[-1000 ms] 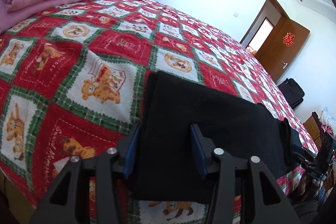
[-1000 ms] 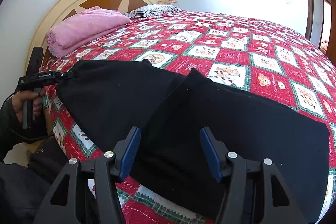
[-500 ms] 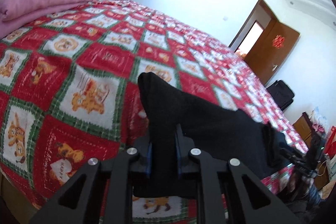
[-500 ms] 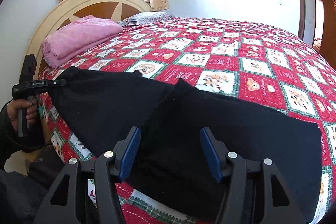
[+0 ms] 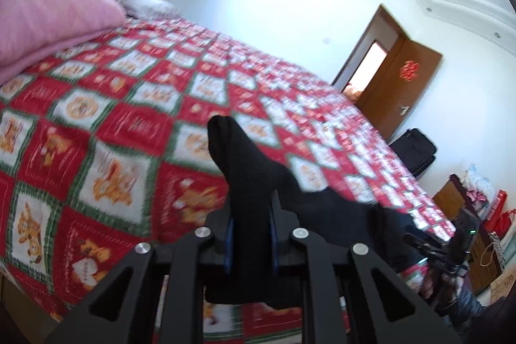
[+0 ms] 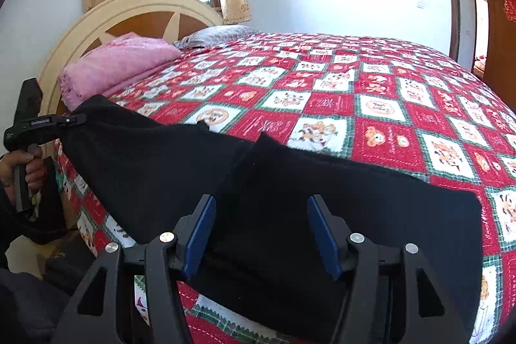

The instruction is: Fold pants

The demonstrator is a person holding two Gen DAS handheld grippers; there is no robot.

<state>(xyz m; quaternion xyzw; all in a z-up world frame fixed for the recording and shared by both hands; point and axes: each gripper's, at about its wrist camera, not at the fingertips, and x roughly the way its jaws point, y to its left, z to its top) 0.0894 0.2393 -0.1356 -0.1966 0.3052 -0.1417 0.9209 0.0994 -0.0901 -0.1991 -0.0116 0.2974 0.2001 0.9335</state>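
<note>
Black pants (image 6: 322, 202) lie along the near edge of the bed (image 6: 371, 92), on a red checked quilt. The left gripper (image 5: 250, 234) is clamped narrow on one end of the pants, and that end is raised off the quilt near the bed's head-end corner. The right gripper (image 6: 259, 231) hovers over the pants' other half, its fingers (image 6: 198, 231) wide with cloth beneath them, not pinched. A pink blanket (image 6: 119, 66) sits by the headboard (image 6: 96, 21).

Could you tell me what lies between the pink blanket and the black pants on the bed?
Only bare bedspread lies between the pink blanket and the black pants; the right wrist view shows it.
</note>
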